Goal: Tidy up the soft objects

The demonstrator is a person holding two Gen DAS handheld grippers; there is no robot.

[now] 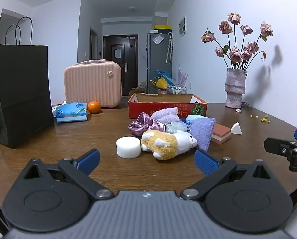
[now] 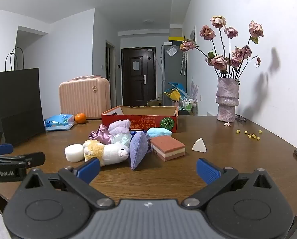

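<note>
A brown wooden table [image 1: 100,131] is carrying everything here. The landmark is the red cardboard box [image 2: 140,119], which is sitting open-topped toward the far middle of the table.

Far left of the box a black paper bag [image 1: 23,93] is standing upright. Between the bag and the box, toward the far edge, a pink ribbed suitcase [image 1: 92,83] is standing. Well right of the box, against the wall, a grey vase [image 2: 227,101] is holding dried pink roses [image 2: 231,45].

The left gripper [image 1: 147,160] and the right gripper [image 2: 148,168] are both hovering on the near side of the box, each with its blue pads spread wide apart and nothing between them.

Directly in front of the box the soft things are lying in a heap: a plush alpaca [image 1: 168,143] on its side nearest the grippers, a purple knitted cloth [image 2: 138,151] leaning against it, a satin scrunchie [image 1: 142,125], a lilac towel roll [image 1: 166,114] touching the box front, and a light blue cloth [image 2: 159,132].

Just right of the heap a layered sponge [image 2: 168,147] is lying flat. Left of the box a blue tissue pack [image 1: 71,112] is lying beside an orange [image 1: 93,107]. A white foam cylinder [image 1: 128,147] is sitting beside the alpaca, and a white wedge sponge [image 2: 199,145] is sitting right of the layered sponge. Small yellow crumbs [image 2: 250,134] are lying far right of the box.
</note>
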